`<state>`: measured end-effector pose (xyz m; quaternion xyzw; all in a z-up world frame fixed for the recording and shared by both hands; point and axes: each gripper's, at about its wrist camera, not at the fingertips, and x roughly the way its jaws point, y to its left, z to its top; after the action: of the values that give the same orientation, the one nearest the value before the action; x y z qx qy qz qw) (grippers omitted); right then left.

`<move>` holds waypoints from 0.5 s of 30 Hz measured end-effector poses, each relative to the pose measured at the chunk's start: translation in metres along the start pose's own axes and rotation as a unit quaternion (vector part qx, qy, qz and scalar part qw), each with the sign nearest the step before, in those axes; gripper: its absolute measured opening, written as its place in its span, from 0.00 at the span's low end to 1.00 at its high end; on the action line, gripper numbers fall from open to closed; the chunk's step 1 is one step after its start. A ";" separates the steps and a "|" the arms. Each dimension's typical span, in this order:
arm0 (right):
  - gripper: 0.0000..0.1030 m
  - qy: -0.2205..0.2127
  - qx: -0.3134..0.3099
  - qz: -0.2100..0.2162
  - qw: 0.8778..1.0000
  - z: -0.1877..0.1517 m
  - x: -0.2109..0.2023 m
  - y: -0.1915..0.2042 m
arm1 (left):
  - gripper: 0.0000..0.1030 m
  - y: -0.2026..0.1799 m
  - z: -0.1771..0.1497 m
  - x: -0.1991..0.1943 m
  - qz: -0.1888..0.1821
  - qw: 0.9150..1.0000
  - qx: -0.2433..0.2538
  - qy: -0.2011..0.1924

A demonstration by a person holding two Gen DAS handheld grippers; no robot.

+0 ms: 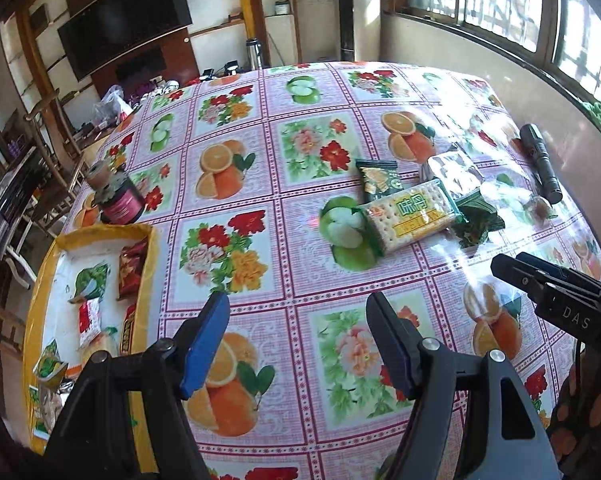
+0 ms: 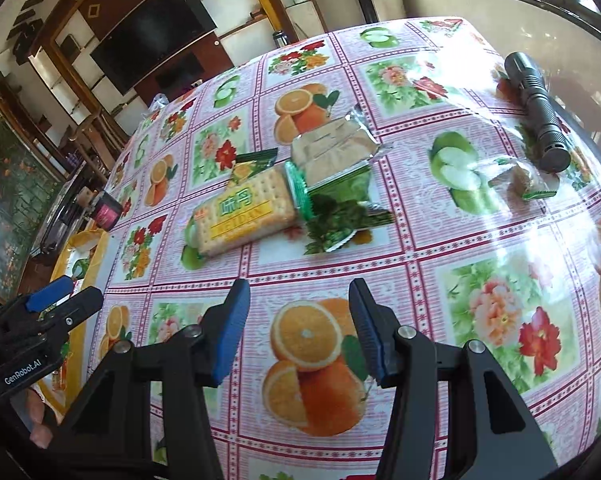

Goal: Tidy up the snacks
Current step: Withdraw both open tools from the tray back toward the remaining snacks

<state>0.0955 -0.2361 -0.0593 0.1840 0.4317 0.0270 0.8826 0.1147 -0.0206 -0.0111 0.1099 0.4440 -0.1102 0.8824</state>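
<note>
A pile of snacks lies mid-table: a yellow cracker pack (image 1: 410, 214) (image 2: 246, 212), a silver-wrapped pack (image 1: 454, 170) (image 2: 332, 148), a dark green sachet (image 1: 378, 176) and crumpled green packets (image 1: 478, 218) (image 2: 342, 220). A small clear-wrapped snack (image 2: 518, 180) sits apart near the flashlight. A yellow-rimmed white tray (image 1: 148, 248) (image 2: 94, 250) at the table's left edge holds several snack packets. My left gripper (image 1: 296, 344) hovers open over bare tablecloth, nothing between its blue pads. My right gripper (image 2: 298, 328) also stands open and empty, short of the cracker pack.
A black flashlight (image 1: 540, 160) (image 2: 540, 116) lies near the far right edge. A dark jar with a pink label (image 1: 120, 198) (image 2: 106, 210) stands behind the tray. The table (image 1: 284, 240) wears a fruit-and-flower cloth; a wall and windows run along its right.
</note>
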 end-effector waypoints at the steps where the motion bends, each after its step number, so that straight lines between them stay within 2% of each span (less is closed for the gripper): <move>1: 0.51 0.001 0.000 -0.003 1.000 0.002 0.002 -0.003 | 0.69 -0.006 0.003 0.003 -0.004 1.000 0.010 0.002; 10: 0.51 0.004 -0.027 -0.026 0.999 0.029 0.020 -0.014 | 0.69 -0.045 0.033 0.039 -0.030 0.995 0.089 0.016; 15: 0.51 0.017 -0.057 -0.033 0.998 0.041 0.035 -0.013 | 0.69 -0.062 0.046 0.063 -0.048 0.986 0.155 0.031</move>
<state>0.1474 -0.2539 -0.0669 0.1184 0.4508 0.0252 0.8844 0.1687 -0.0990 -0.0411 0.2273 0.4532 -0.2164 0.8343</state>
